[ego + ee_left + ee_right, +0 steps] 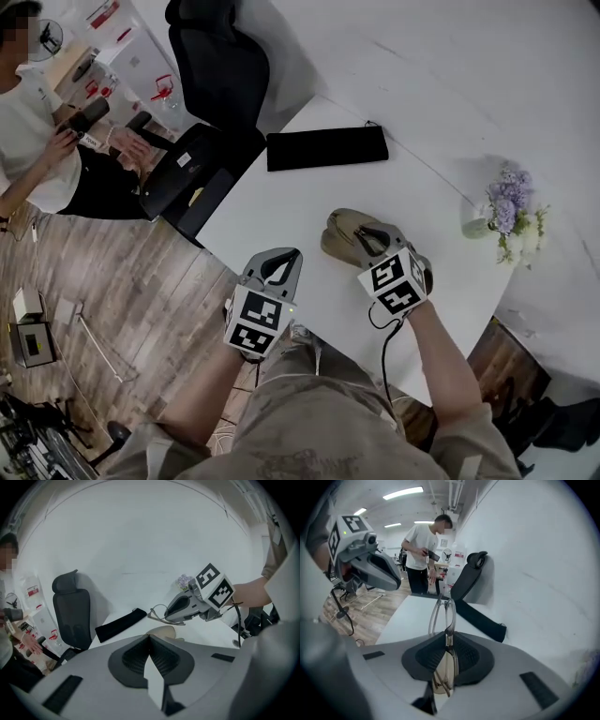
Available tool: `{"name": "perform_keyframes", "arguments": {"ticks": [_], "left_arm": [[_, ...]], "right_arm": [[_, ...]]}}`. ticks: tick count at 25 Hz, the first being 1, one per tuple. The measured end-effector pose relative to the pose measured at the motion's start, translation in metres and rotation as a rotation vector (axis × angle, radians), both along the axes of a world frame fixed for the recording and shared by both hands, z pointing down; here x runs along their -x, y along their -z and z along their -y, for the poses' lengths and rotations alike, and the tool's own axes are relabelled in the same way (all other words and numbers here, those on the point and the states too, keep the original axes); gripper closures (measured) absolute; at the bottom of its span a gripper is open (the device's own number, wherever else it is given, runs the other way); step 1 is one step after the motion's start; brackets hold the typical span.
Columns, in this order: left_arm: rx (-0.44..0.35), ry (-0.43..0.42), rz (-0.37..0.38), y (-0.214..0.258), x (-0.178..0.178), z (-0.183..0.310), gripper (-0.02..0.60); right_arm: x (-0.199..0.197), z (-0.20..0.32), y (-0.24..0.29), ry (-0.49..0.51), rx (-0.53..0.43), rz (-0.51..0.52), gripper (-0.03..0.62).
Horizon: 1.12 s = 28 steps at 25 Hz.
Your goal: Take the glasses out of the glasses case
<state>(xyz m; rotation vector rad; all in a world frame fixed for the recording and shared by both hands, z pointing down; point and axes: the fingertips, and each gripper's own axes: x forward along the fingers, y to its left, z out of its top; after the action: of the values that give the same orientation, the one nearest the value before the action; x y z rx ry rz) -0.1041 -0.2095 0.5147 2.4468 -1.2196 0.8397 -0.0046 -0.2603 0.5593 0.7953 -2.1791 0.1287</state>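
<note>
The glasses (450,613), clear-framed, stand upright between the pads of my right gripper (448,637), which is shut on them and holds them in the air above the white table (309,197). From the left gripper view the same glasses (153,615) stick out of the right gripper (167,616) above the beige glasses case (164,631). The case (339,230) lies on the table just beyond the right gripper (364,242). My left gripper (150,637) is shut with nothing seen between its pads. It hovers at the table's near left edge (277,258), apart from the case.
A black soft pouch (326,148) lies at the table's far side. A small vase of purple flowers (509,211) stands at the right. A black office chair (202,178) sits off the table's left corner, with a person (37,141) beyond it.
</note>
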Motion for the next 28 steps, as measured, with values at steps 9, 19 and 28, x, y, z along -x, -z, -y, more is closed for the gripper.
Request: {"name": "perform_keyframes", "arguments": {"ticks": [9,19,28], "left_arm": [[-0.198,0.019,-0.014,0.091,0.012,0.010,0.565],[-0.402,-0.012,-0.040,0.184,0.002,-0.007,0.565],[-0.464,-0.008,-0.109,0.220,-0.007,-0.037,0.565]], "right_arm": [[-0.008,-0.007,0.158,-0.071,-0.230,0.243,0.526],[-0.033,-0.058,0.266,-0.102,-0.390,0.454,0.526],[-0.052,-0.107,0.290,-0.152,-0.381,0.594,0.526]]}}
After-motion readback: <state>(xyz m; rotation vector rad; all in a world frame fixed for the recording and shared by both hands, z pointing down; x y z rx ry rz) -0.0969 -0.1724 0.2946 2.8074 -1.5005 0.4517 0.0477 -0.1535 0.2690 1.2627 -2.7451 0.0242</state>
